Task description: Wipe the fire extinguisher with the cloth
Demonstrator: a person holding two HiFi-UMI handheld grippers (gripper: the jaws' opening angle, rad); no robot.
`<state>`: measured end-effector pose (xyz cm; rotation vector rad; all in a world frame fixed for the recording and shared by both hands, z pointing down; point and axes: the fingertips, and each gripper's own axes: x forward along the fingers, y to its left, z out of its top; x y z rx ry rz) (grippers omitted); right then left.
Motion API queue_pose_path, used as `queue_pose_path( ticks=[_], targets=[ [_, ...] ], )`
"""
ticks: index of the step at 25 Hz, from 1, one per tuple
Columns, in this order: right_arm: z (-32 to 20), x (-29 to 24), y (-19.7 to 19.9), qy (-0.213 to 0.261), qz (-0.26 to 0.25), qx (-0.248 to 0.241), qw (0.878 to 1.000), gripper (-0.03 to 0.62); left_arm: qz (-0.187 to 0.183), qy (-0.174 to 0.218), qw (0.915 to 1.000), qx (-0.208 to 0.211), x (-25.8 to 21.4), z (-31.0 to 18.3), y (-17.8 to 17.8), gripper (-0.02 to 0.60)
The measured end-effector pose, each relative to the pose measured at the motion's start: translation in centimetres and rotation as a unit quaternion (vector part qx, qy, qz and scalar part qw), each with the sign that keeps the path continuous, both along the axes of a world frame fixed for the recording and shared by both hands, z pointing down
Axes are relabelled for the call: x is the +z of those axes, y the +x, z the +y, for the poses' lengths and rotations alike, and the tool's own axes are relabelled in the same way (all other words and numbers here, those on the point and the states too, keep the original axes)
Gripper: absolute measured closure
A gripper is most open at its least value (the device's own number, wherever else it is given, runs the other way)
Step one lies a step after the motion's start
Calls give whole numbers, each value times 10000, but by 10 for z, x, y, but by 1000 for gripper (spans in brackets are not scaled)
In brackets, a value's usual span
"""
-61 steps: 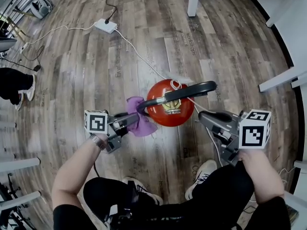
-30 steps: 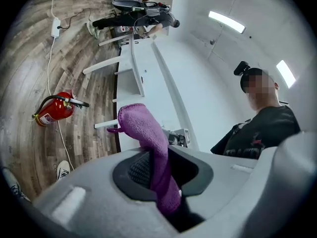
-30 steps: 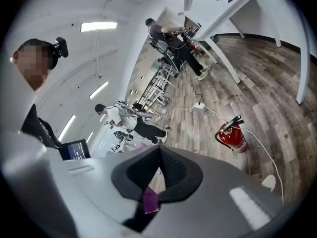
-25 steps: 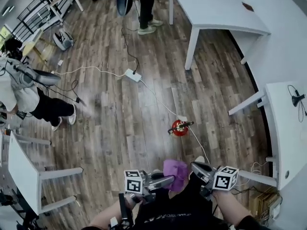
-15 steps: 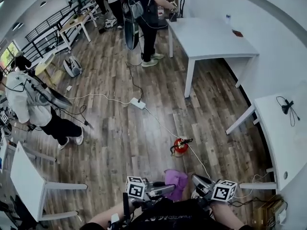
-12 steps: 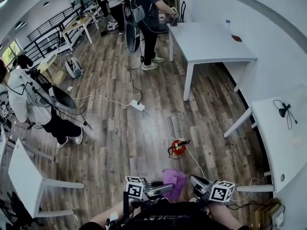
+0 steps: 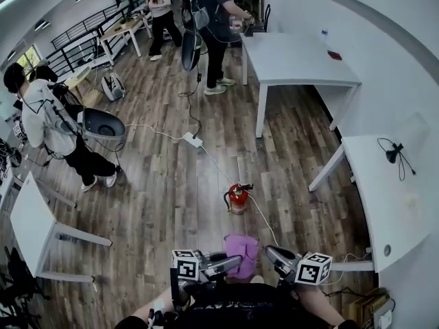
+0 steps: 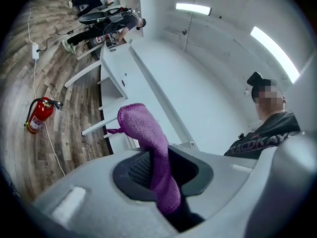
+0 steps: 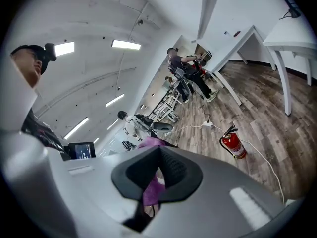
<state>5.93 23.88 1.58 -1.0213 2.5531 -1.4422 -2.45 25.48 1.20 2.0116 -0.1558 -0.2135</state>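
Observation:
The red fire extinguisher stands upright on the wood floor, well ahead of both grippers and far below them. It also shows small in the left gripper view and the right gripper view. My left gripper is shut on the purple cloth, which sticks up out of its jaws. My right gripper is just right of the cloth, jaws shut with nothing between them. Behind its jaws a bit of the purple cloth shows.
White tables stand at the right, the far right and the left. A power strip and its white cable lie on the floor beside the extinguisher. People stand at the left and at the back.
The head view has risen from close over the extinguisher to high above it. Both grippers have lifted away from the extinguisher, the cloth still in the left one.

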Motion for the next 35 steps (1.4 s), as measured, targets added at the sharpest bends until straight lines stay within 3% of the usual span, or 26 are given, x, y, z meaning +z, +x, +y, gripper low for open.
queue_pose_path(
  ticks=[7,12,19,26,35],
  targets=[
    [76,21,37,-248,417,-628,9968,591,-142,178,9989,-402,-5,71,37,512],
    [68,16,39,-65,755,-1138,9906,591,-295,343,9981,-419,-23,63,54,512],
    [74,13,57,-167,537,-971,9937,591,-849,537,9949,-89,-22,71,74,512],
    [79,17,50,-294,501,-985,9934,591,-725,248,9965,-323,-13,70,57,512],
    [80,16,38,-205,494,-1129,9922,591,-702,257,9964,-397,-10,72,50,512]
  ],
)
